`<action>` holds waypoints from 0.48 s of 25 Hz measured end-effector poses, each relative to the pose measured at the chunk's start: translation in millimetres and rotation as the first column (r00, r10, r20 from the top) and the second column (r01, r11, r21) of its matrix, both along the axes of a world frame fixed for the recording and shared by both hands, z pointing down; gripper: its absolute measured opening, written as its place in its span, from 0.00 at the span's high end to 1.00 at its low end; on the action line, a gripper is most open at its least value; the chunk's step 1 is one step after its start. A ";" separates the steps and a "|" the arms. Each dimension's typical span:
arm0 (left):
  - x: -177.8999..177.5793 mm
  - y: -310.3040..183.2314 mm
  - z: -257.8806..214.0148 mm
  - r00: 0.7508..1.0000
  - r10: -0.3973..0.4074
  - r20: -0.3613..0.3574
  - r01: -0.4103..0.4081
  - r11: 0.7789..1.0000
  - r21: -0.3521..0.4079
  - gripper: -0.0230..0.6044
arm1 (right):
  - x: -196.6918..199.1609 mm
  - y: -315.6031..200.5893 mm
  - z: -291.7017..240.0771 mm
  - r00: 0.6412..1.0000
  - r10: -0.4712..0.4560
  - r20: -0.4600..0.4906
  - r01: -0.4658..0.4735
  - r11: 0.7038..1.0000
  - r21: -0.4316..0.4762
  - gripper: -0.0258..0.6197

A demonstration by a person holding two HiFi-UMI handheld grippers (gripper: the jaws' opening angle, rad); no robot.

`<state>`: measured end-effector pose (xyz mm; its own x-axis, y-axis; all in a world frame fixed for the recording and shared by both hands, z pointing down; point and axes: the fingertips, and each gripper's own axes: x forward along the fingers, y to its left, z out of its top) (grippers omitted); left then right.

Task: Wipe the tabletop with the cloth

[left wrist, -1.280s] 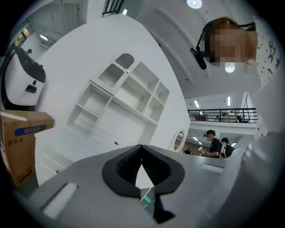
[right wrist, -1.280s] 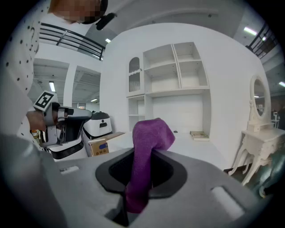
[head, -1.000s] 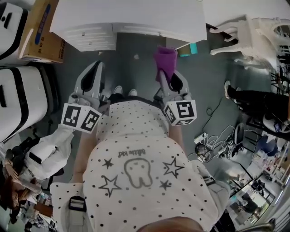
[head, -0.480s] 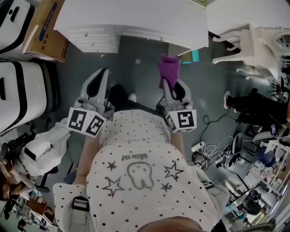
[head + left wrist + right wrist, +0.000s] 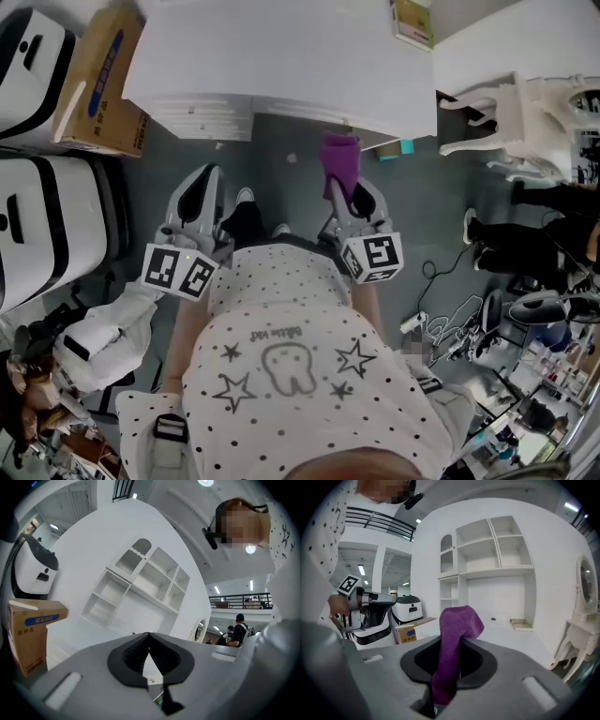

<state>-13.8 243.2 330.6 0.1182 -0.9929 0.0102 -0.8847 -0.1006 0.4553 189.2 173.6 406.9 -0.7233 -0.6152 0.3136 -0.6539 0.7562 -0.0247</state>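
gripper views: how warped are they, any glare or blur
Left gripper view: heavy fisheye, the shelf tilts and bows, corners go black, a ceiling light glows bright. Right gripper view: same bowing and dark corners, yet the cloth in the jaws is sharp.

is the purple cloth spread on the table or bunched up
Bunched up: the purple cloth sits crumpled, pinched by the right hand-held gripper, short of the white tabletop.
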 end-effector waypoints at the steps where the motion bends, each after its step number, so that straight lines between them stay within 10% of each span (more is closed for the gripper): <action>1: -11.0 -7.9 -2.0 1.000 0.003 0.006 -0.004 1.000 0.001 0.98 | -9.9 -9.2 -3.5 1.000 0.014 0.005 -0.014 1.000 -0.004 0.84; 12: -74.4 -81.8 17.7 0.999 0.038 0.019 -0.037 0.997 -0.061 0.98 | -70.8 -81.9 1.5 0.998 0.044 -0.048 -0.046 0.997 -0.054 0.84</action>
